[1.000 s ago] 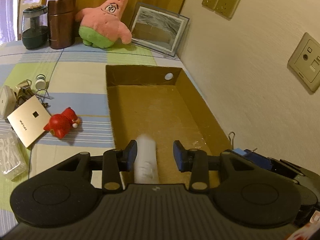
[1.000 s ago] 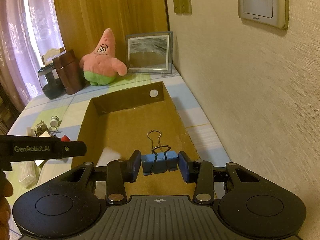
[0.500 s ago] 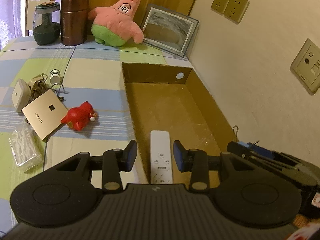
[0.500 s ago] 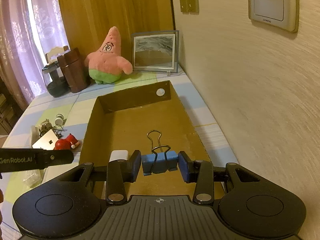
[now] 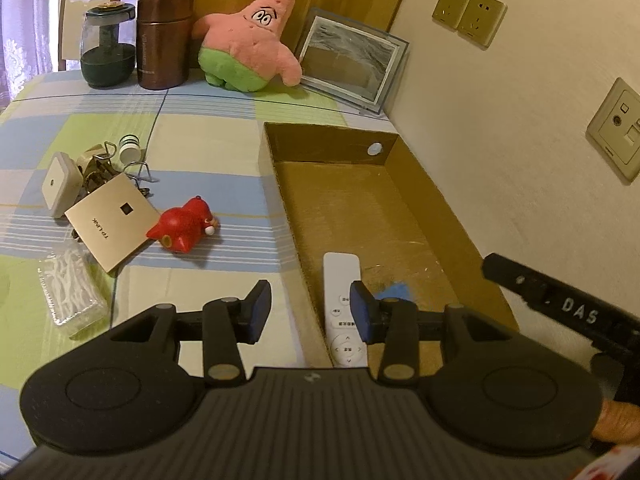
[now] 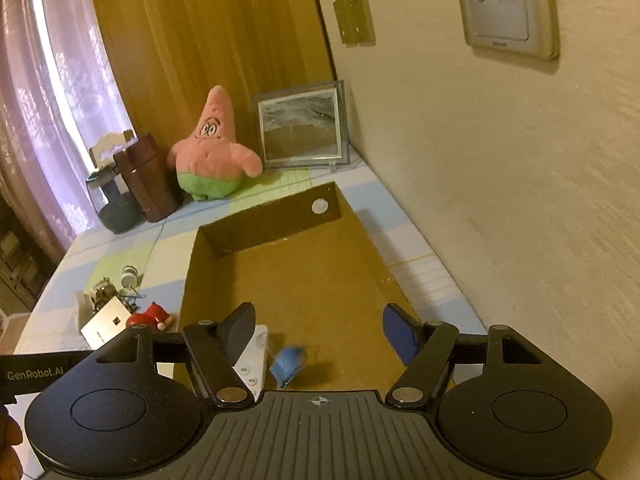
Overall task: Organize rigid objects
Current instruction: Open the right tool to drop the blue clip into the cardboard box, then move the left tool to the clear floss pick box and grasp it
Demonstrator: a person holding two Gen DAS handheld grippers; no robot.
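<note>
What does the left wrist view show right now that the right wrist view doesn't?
Only the left wrist view: the clear box of cotton swabs, the remote's full face, and the left tool, jaws opening with nothing between them.

Only the right wrist view: the right tool, jaws opening, the blue binder clip loose below them, blurred.

Both: the cardboard box, red figurine, gold router and pink star plush.
</note>
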